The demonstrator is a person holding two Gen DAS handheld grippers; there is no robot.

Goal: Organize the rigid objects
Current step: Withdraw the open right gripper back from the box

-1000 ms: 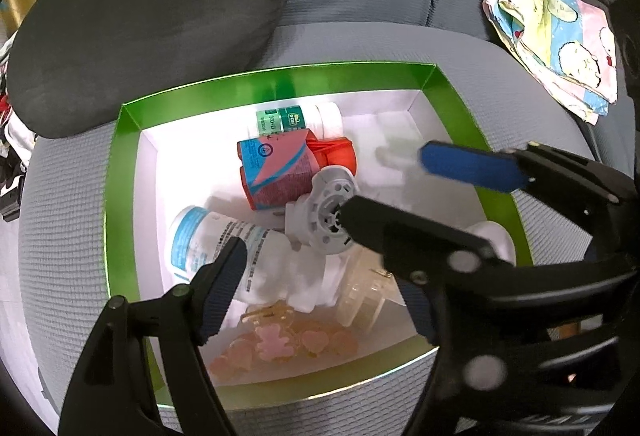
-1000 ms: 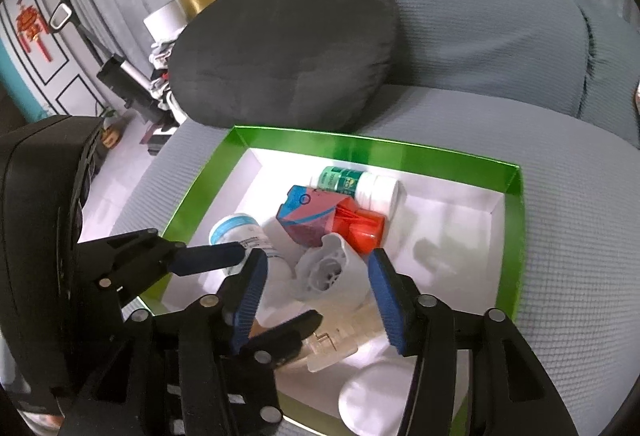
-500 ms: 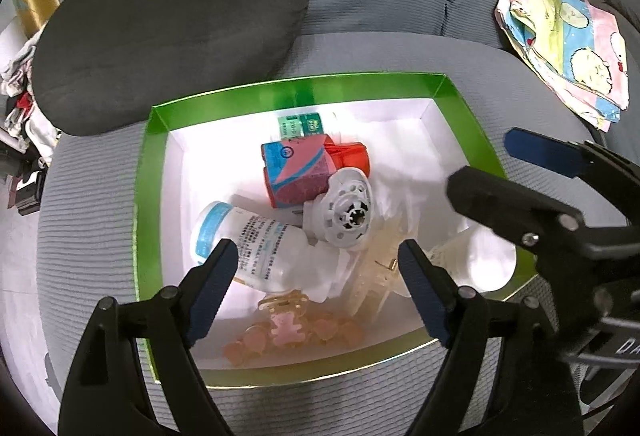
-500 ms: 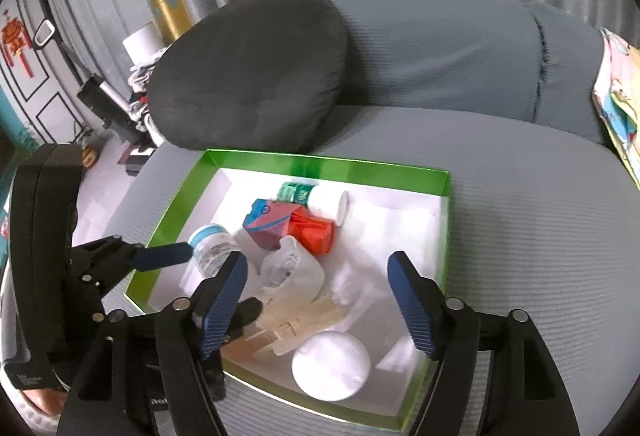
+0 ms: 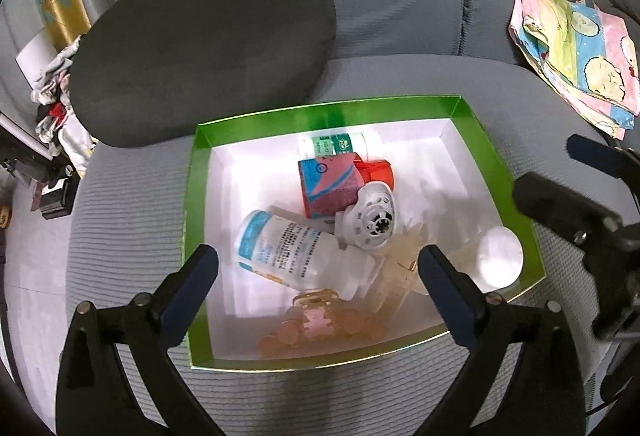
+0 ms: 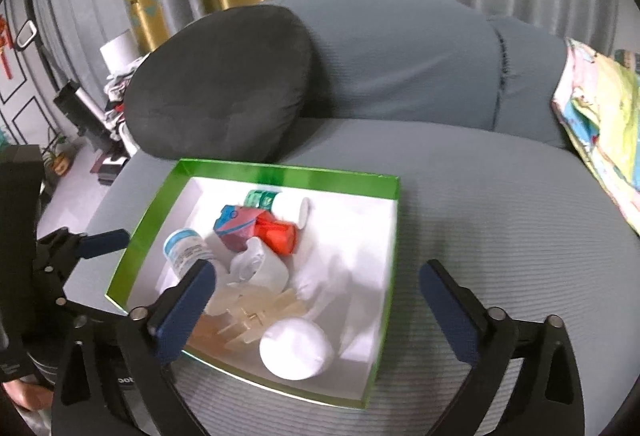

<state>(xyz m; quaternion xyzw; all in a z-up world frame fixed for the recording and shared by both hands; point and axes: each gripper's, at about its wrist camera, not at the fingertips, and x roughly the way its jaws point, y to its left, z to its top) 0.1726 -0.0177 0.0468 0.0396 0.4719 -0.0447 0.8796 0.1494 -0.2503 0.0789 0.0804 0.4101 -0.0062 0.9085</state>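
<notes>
Both hand-held grippers — left (image 5: 318, 268), right (image 6: 318, 290) — hang wide apart, empty, above the green box (image 5: 332, 108) on the sofa (image 6: 480, 216).

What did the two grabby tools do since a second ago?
Both pulled up and back from the green box. The right tool, which had been low over the white round gadget, let go of nothing: it was open and empty then, as now. The left tool is open too. The bottles, gadget and clips lie where they were.
</notes>
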